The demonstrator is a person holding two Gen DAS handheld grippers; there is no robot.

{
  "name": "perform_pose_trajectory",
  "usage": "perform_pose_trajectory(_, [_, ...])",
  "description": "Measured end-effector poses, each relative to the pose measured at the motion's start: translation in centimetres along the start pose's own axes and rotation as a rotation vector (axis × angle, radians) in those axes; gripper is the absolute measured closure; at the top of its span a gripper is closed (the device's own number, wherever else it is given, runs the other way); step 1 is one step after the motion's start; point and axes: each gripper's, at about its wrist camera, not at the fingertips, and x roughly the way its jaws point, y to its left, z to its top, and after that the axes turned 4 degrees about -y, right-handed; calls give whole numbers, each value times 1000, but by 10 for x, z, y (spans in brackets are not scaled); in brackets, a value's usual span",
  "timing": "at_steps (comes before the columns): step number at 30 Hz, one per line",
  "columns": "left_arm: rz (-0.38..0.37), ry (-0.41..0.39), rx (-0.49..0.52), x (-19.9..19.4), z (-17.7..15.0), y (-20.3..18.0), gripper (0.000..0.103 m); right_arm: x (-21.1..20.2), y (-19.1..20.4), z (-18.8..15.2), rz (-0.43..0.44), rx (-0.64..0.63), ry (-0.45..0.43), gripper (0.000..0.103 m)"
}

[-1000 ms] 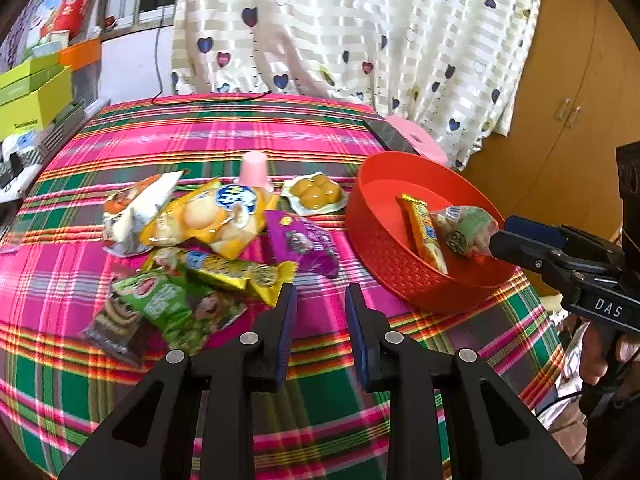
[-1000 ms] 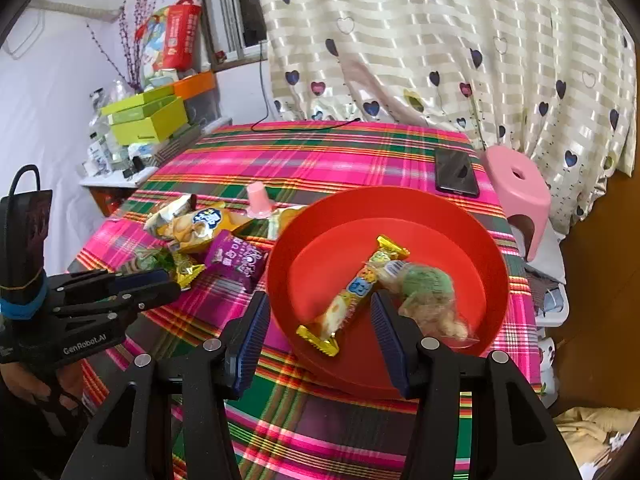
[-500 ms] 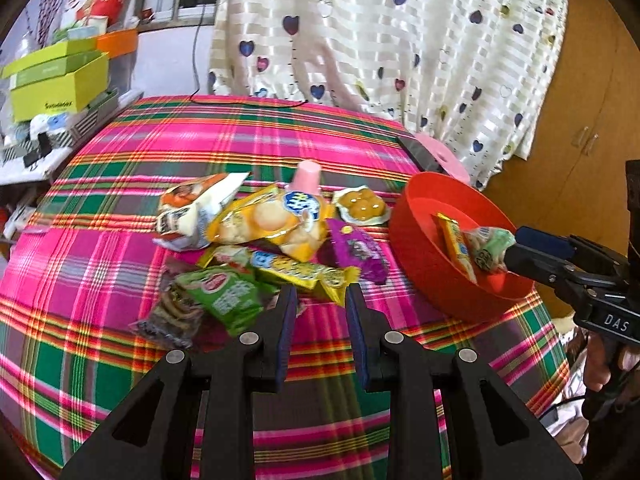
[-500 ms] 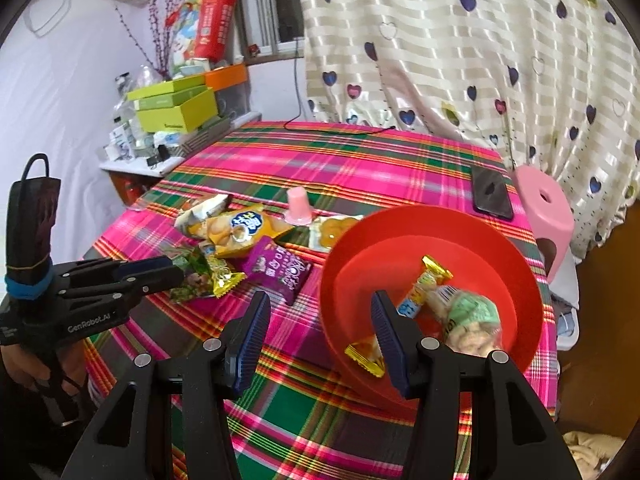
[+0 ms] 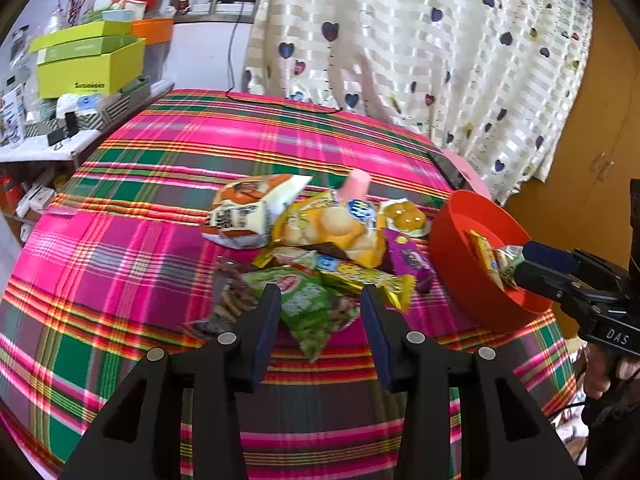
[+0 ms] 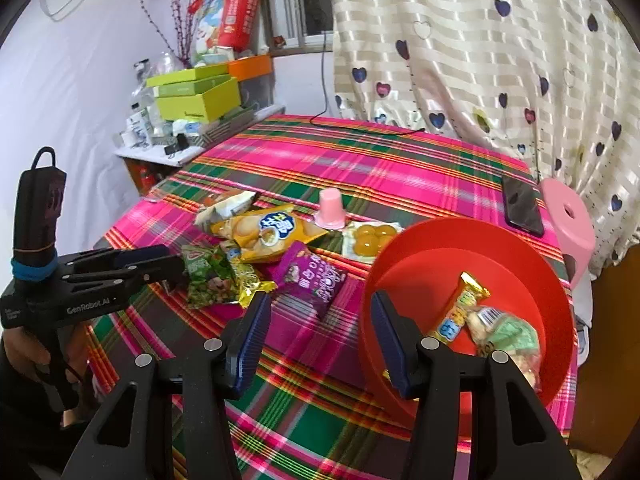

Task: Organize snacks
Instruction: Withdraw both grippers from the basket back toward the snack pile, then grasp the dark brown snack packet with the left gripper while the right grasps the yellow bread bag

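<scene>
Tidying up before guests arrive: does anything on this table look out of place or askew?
Yes. The red bowl overhangs the table's near edge and looks tilted, and a phone lies beside it among food. Most snack packets still sit in a loose heap.

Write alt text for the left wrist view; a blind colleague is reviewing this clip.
The left gripper, jaws opening and empty, hovers over a green snack packet in a snack pile on a plaid tablecloth. At right, a red bowl holds two snacks.
</scene>
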Motion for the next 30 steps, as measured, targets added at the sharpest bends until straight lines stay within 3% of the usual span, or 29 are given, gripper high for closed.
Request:
perform_pose_trajectory(7, [44,-6,-40,1,1,23,51,11,7,3,26,-15,11,52])
perform_pose_trajectory(22, [82,10,-69,7,-4,50,51,40,33,14,94,-74,29,58])
perform_pose_trajectory(30, [78,76,-26,31,-12,57,51,56,50,14,138,-114,57,58])
